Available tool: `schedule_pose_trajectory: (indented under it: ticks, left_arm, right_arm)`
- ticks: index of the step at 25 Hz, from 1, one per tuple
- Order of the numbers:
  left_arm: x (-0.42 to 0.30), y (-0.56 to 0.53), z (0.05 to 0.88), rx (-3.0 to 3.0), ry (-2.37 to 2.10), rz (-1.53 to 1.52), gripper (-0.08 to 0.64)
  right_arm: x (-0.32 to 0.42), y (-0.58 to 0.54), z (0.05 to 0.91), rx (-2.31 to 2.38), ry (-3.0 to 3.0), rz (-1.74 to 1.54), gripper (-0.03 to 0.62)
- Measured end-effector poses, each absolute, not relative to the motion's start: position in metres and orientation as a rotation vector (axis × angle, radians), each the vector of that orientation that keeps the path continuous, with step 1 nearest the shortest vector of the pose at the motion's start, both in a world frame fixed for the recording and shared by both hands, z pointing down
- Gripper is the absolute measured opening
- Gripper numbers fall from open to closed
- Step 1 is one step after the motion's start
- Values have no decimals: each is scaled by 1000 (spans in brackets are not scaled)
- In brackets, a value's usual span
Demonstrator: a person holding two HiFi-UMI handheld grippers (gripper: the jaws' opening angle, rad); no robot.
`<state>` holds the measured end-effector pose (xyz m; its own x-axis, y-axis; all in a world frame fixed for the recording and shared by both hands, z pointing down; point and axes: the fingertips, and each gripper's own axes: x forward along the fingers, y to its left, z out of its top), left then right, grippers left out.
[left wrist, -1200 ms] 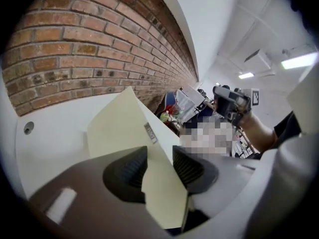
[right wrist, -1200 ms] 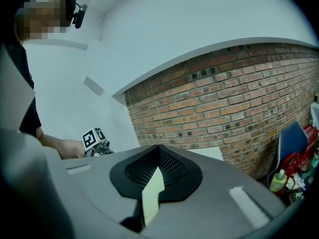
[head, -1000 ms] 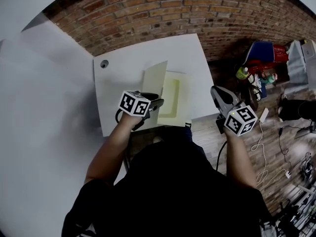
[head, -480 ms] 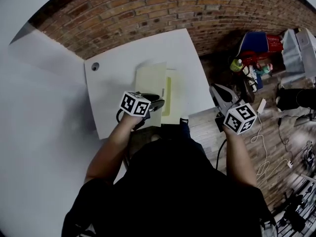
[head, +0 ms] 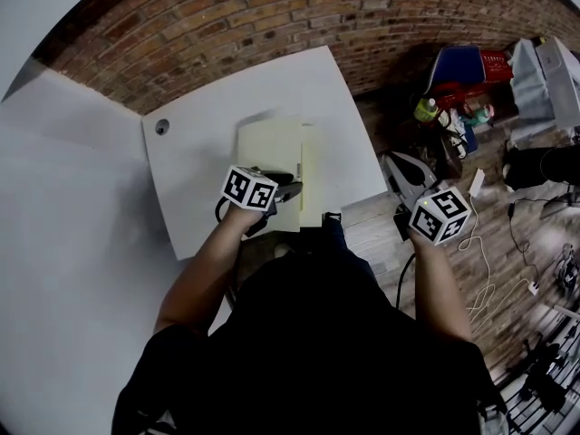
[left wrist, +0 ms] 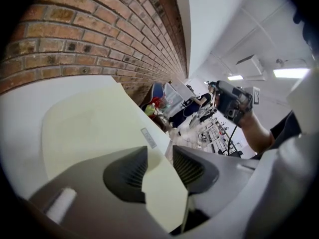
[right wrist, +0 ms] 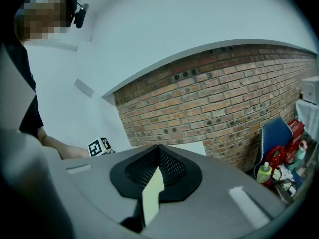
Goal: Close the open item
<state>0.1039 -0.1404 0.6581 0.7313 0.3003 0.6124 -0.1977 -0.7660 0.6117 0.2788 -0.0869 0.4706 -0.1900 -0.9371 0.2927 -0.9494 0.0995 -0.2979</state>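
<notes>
A pale yellow folder (head: 270, 163) lies on the white table (head: 199, 152), its cover down almost flat, with a thin strip of the inside showing along its right side. My left gripper (head: 288, 188) hovers at the folder's near edge. In the left gripper view the folder (left wrist: 94, 128) fills the middle, and the left gripper (left wrist: 159, 158) has its jaws apart, with the folder's near corner running down into the gap. My right gripper (head: 395, 165) hangs off the table's right side over the floor. The right gripper (right wrist: 158, 153) is shut with nothing in it.
A brick wall (head: 272, 16) backs the table, which has a round cable hole (head: 162, 127) at its far left. To the right are a blue and red seat (head: 462, 66), a green bottle (head: 424, 109), and cables (head: 480, 261) on the wooden floor.
The folder's cover has swung down from standing upright to lying nearly flat. Both grippers stay about where they were; the view has shifted slightly.
</notes>
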Motion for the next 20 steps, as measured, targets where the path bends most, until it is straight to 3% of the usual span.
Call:
schedule_pose_trajectory:
  ticks: [20]
  left_arm:
    - [141,-127,725,2137,134,1058,126]
  right_arm:
    - [309,-92,487,1995,-2266,740,3]
